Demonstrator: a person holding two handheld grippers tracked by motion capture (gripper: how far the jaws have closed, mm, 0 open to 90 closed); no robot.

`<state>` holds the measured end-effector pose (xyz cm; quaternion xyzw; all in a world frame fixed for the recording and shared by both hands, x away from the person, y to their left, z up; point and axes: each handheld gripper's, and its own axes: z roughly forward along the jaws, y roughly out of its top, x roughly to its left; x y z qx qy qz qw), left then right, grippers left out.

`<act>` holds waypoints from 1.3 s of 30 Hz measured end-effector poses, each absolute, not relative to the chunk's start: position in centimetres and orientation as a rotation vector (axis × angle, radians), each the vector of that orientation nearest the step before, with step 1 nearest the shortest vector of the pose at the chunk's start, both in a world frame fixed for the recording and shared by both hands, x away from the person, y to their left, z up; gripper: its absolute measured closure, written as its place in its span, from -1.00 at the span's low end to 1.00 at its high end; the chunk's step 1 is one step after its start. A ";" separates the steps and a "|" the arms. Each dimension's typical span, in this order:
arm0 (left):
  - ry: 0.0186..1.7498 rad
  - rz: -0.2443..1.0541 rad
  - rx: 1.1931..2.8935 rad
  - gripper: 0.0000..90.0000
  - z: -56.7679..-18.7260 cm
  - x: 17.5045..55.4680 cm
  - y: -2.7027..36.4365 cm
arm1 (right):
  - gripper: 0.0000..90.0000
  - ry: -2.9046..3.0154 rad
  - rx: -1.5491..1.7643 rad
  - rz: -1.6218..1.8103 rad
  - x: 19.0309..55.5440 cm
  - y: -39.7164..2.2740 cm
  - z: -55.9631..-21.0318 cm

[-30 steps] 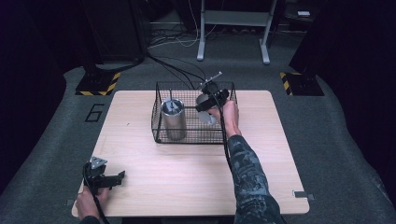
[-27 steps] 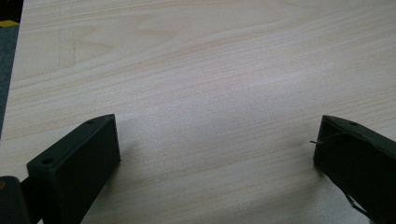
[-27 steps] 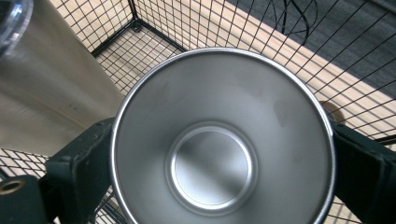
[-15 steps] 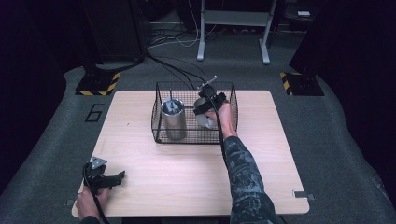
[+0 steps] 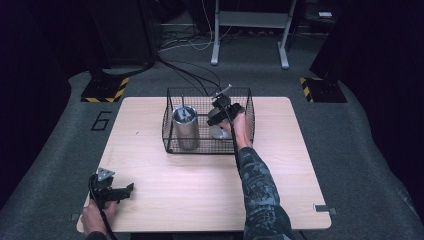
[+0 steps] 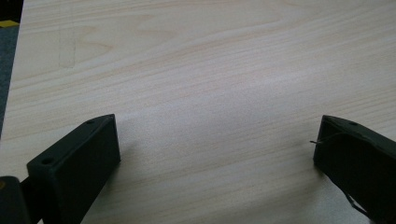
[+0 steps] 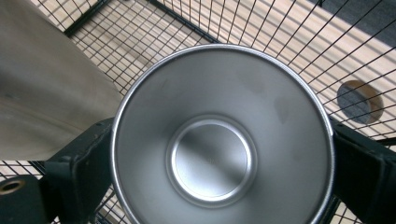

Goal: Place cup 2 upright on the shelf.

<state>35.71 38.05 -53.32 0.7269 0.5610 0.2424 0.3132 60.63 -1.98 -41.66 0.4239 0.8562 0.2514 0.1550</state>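
Note:
A black wire basket (image 5: 207, 150) stands at the back middle of the wooden table (image 5: 200, 185). Inside it, on the left, a tall steel canister (image 5: 185, 127) stands upright. To its right my right gripper (image 5: 220, 117) reaches down into the basket, shut on a steel cup (image 5: 218, 131). In the right gripper view the cup (image 7: 212, 158) opens toward the camera, with a black jaw pressed against each side of its rim, and the canister (image 7: 42, 93) is close on the left. My left gripper (image 5: 127, 190) rests open near the front left corner, over bare wood (image 6: 215, 93).
A round hole (image 7: 358, 101) in the tabletop shows through the basket's mesh (image 7: 280, 37). Cables and a metal stand (image 5: 250, 35) lie on the floor beyond the table. Yellow-black striped blocks (image 5: 106, 89) sit at both far corners.
My right gripper has moved a little left and down into the basket with the cup. The left gripper has stayed where it was.

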 end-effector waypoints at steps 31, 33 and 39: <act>1.484 0.640 1.917 -1.00 -53.3 35.7 38.0 | -1.00 2.393 1.340 0.815 58.9 -3.2 -38.6; 1.485 0.639 1.915 -1.00 -53.3 35.7 38.0 | -1.00 2.399 1.319 0.826 58.4 -3.3 -37.9; 1.488 0.637 1.913 -1.00 -53.3 35.7 38.0 | -1.00 2.390 1.287 0.936 56.1 -4.3 -36.0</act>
